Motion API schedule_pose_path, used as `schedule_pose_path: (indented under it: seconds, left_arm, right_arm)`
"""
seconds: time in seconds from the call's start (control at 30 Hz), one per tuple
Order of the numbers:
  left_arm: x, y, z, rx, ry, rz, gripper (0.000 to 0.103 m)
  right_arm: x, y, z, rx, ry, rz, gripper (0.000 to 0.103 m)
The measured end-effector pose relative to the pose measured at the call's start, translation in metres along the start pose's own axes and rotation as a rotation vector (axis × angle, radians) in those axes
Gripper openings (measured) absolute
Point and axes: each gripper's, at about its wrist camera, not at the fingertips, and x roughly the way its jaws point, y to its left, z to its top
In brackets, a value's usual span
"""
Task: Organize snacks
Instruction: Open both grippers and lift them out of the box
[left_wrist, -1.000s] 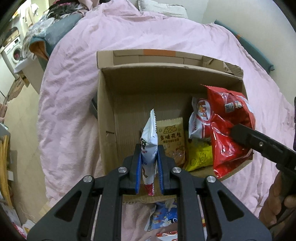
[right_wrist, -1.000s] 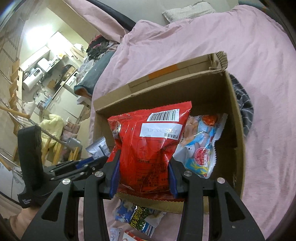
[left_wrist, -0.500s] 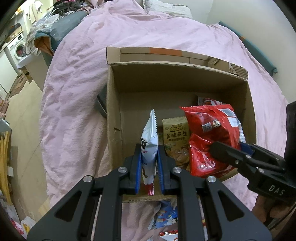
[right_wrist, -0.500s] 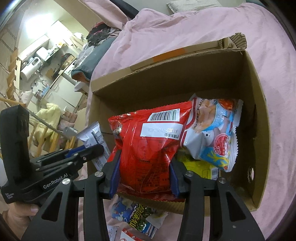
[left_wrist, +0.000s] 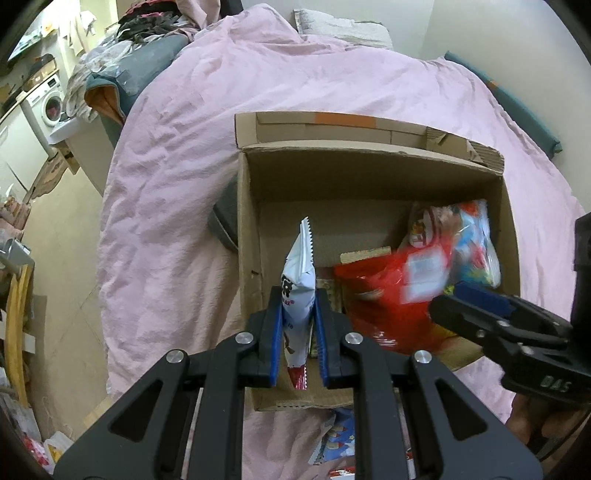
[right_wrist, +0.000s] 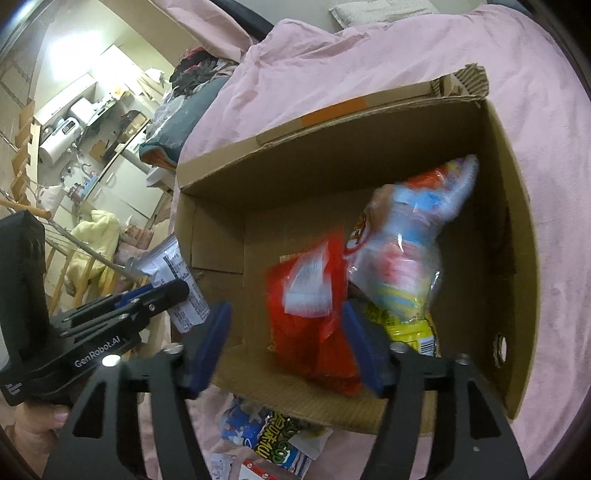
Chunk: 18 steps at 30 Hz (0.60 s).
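An open cardboard box (left_wrist: 369, 177) (right_wrist: 509, 206) sits on a pink bed. My left gripper (left_wrist: 297, 328) is shut on a white snack packet (left_wrist: 299, 280), held upright over the box's near left corner; it also shows in the right wrist view (right_wrist: 181, 288). My right gripper (right_wrist: 284, 343) is open over the box's near edge. A red snack bag (right_wrist: 306, 317) (left_wrist: 388, 295) is blurred between the spread fingers, inside the box. A blue-and-white snack bag (right_wrist: 406, 236), a yellow bag (right_wrist: 402, 325) and a tan packet (left_wrist: 365, 254) lie in the box.
Several loose snack packets (right_wrist: 266, 439) (left_wrist: 340, 439) lie on the pink bedcover (left_wrist: 177, 184) in front of the box. A dark object (left_wrist: 225, 218) rests against the box's left wall. A bed edge and floor with furniture lie at the left.
My right gripper has opened and let go of the red bag, which drops into the box. The left gripper keeps hold of the white packet and has shifted slightly.
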Motion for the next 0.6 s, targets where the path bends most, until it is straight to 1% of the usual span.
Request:
schedule_pose_path:
  seconds: [0.07, 0.13, 0.17, 0.2, 0.23, 0.27, 0.3, 0.33, 0.4, 0.5, 0.6]
  left_arm:
    - [0.002, 0.0, -0.002, -0.001, 0.017, -0.007, 0.014]
    - [0.002, -0.002, -0.003, -0.001, 0.029, -0.024, 0.018]
    - [0.001, -0.003, -0.004, 0.0, 0.028, -0.029, 0.03]
    - [-0.001, -0.004, -0.005, 0.002, 0.018, -0.03, 0.047]
    - [-0.003, -0.005, -0.005, 0.002, 0.005, -0.031, 0.054]
    - [-0.006, -0.006, -0.005, 0.005, -0.013, -0.031, 0.062]
    - [-0.008, -0.007, -0.005, 0.008, -0.022, -0.03, 0.067]
    - [-0.011, -0.009, -0.005, 0.013, -0.033, -0.027, 0.069]
    - [-0.013, -0.01, -0.005, 0.02, -0.041, -0.017, 0.077]
    - [-0.012, -0.011, -0.006, 0.033, -0.039, -0.009, 0.078]
    - [-0.012, -0.009, -0.007, 0.027, -0.034, -0.027, 0.078]
  right_arm:
    - [-0.003, -0.001, -0.001, 0.0, -0.004, 0.001, 0.084]
    - [-0.006, -0.001, -0.001, -0.001, -0.01, 0.01, 0.086]
    - [-0.008, -0.001, -0.001, -0.003, -0.011, 0.012, 0.086]
    - [-0.009, -0.001, -0.002, -0.004, -0.012, 0.014, 0.086]
    - [-0.01, -0.001, -0.002, -0.005, -0.015, 0.015, 0.086]
    - [-0.011, -0.002, -0.001, -0.003, -0.017, 0.014, 0.086]
    - [-0.012, -0.003, -0.001, -0.001, -0.019, 0.013, 0.086]
    - [-0.013, -0.003, -0.001, 0.002, -0.021, 0.013, 0.086]
    - [-0.014, -0.005, -0.001, 0.006, -0.025, 0.013, 0.086]
    - [-0.016, -0.007, -0.001, 0.006, -0.026, 0.01, 0.086]
    - [-0.016, -0.007, 0.0, 0.007, -0.023, 0.007, 0.086]
